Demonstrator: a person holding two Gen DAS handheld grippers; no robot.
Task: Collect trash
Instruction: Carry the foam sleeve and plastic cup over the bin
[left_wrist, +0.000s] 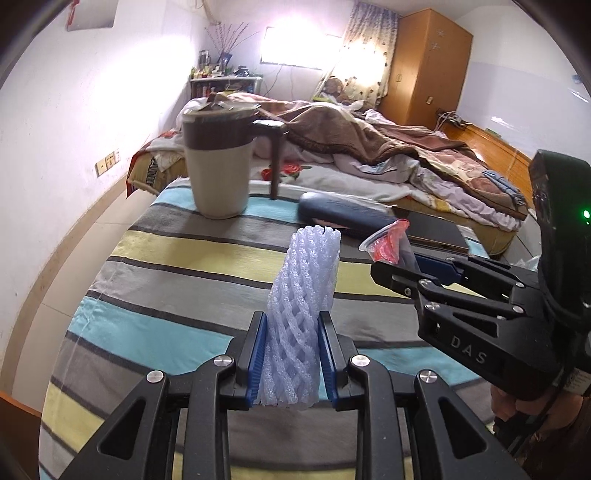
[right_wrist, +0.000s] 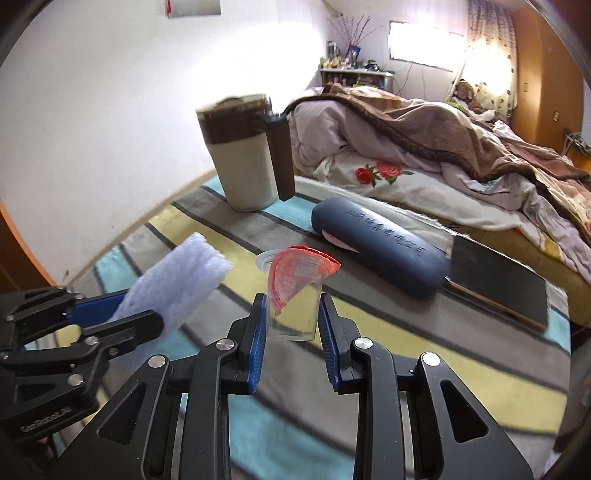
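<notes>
My left gripper (left_wrist: 291, 325) is shut on a white foam fruit net (left_wrist: 303, 295) that stands up between its blue pads, lifted above the striped cloth. The right wrist view shows the same foam net (right_wrist: 181, 284) at the left in the left gripper (right_wrist: 147, 314). My right gripper (right_wrist: 291, 310) is shut on a small clear plastic cup (right_wrist: 295, 306) with a peeled red foil lid (right_wrist: 295, 273); the cup hangs above the cloth. From the left wrist view that cup (left_wrist: 388, 243) sticks out of the right gripper (left_wrist: 384, 269) at the right.
A striped cloth (left_wrist: 166, 258) covers the table. On it stand a beige and brown mug (left_wrist: 218, 162), a dark blue glasses case (right_wrist: 380, 247) and a black notebook (right_wrist: 498, 288). Beyond lie an unmade bed (left_wrist: 369, 147), a wardrobe (left_wrist: 428, 62) and white walls.
</notes>
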